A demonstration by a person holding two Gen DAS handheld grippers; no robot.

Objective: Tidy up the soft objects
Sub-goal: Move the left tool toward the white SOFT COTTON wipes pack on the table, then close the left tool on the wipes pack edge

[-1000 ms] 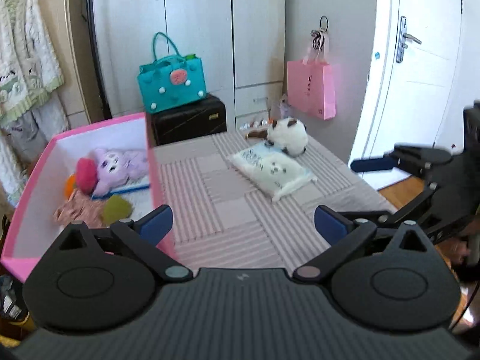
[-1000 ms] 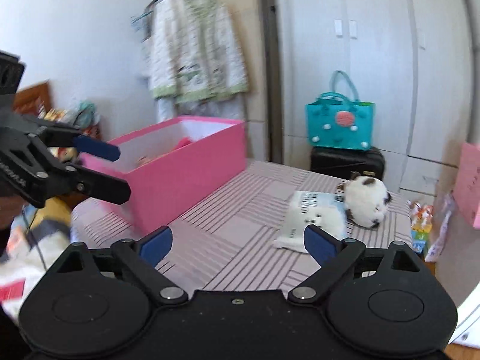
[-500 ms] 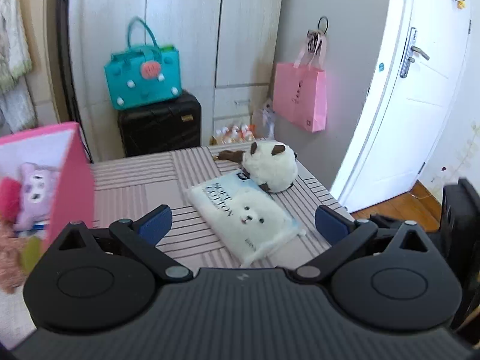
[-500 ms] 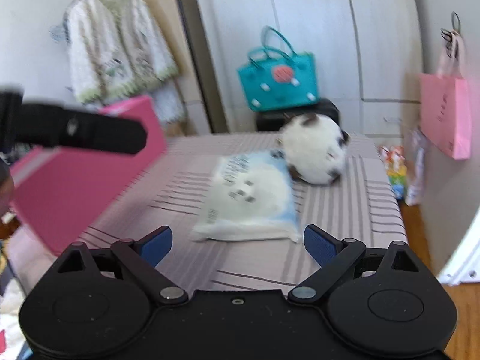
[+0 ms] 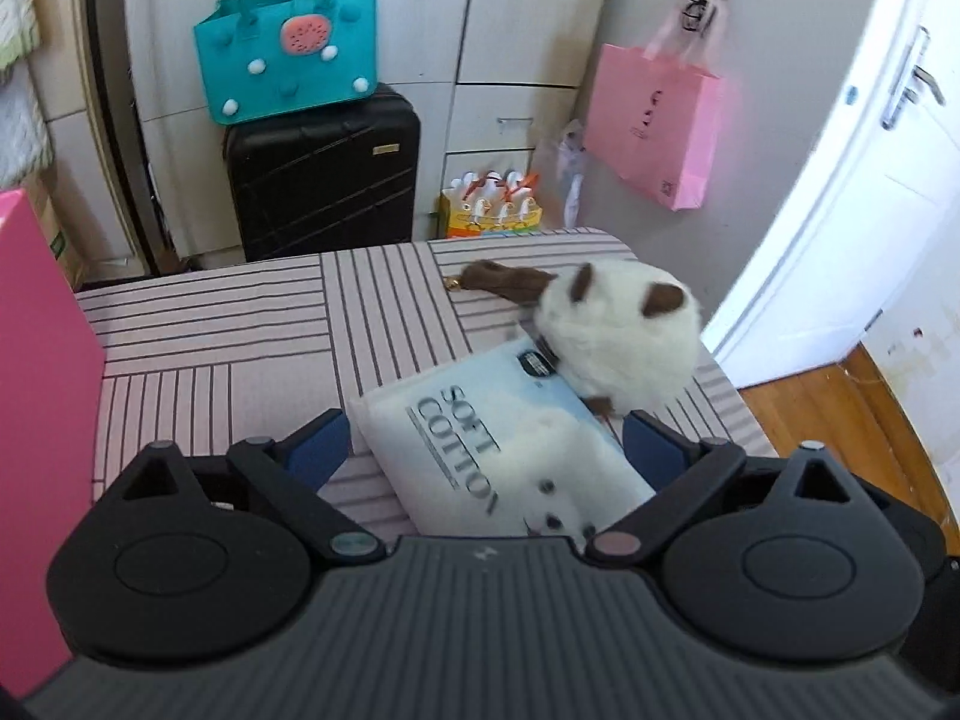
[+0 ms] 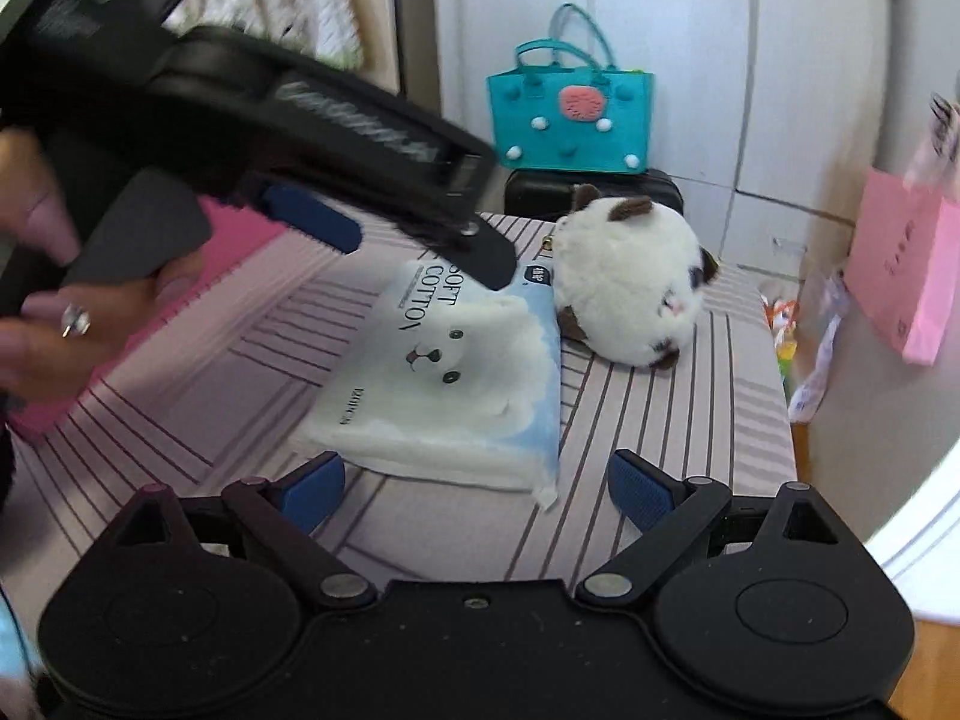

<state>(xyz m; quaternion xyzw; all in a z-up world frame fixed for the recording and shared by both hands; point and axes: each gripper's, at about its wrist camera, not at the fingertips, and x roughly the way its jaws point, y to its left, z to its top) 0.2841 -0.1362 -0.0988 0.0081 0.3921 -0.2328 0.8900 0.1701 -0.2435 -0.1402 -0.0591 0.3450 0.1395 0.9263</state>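
A white and blue "soft cotton" pack [image 5: 498,450] [image 6: 456,372] lies flat on the striped table [image 5: 240,348]. A round white plush with brown ears [image 5: 618,336] [image 6: 624,282] rests against its far end. My left gripper [image 5: 486,450] is low over the pack. Its jaws straddle the pack's width and are closing, with the pads still just off its sides. In the right wrist view the left gripper [image 6: 402,246] hangs over the pack's far end. My right gripper [image 6: 477,492] stands open at the pack's near edge and holds nothing.
A pink box [image 5: 36,390] [image 6: 240,243] stands at the table's left. Behind the table are a black suitcase [image 5: 324,180] with a teal bag [image 5: 288,54] on it, a hanging pink paper bag [image 5: 654,126] and a white door [image 5: 870,180]. A ringed hand [image 6: 72,324] holds the left gripper.
The left gripper swung right, away from the pink box, and sank onto the pack, its jaws narrowing slightly. The right gripper dropped closer to the pack's near edge.
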